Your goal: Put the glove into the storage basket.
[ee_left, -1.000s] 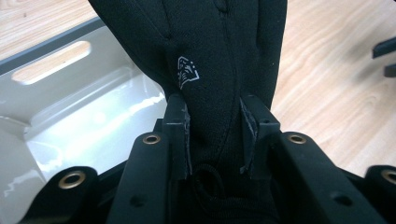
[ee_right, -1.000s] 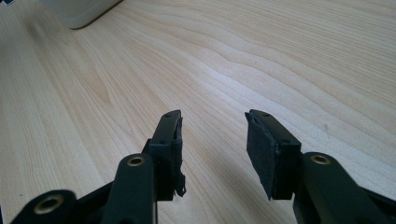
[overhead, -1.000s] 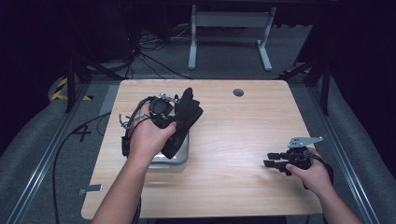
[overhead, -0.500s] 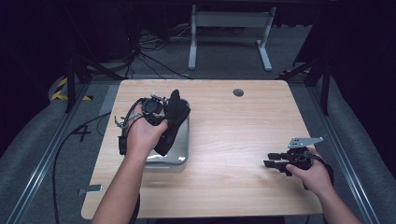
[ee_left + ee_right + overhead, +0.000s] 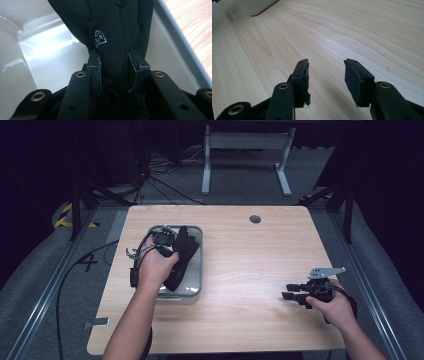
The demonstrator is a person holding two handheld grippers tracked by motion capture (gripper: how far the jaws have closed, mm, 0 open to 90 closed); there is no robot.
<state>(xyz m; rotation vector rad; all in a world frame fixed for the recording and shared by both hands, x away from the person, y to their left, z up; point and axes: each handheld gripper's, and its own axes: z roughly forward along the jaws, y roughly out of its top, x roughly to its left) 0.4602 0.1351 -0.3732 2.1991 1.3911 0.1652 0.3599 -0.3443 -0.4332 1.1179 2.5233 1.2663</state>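
Observation:
A black glove (image 5: 184, 254) with a small white logo (image 5: 100, 38) hangs over a grey metal tray (image 5: 196, 290) at the table's left. My left gripper (image 5: 113, 60) is shut on the glove near its cuff; the glove's fabric fills the gap between the jaws. In the high view the left gripper (image 5: 162, 241) sits above the tray under the person's hand. My right gripper (image 5: 292, 291) rests low over the wood at the table's right front. Its jaws (image 5: 325, 75) stand open with nothing between them.
The tray's pale inner walls (image 5: 45, 42) and rim (image 5: 180, 40) lie just below the glove. A round cable hole (image 5: 255, 219) marks the table's far side. A corner of the tray (image 5: 254, 6) lies far ahead of the right gripper. Bare wood (image 5: 250, 265) separates the two hands.
My left gripper has carried the glove leftward and down, from beside the tray to over its inside. The right gripper has stayed where it was.

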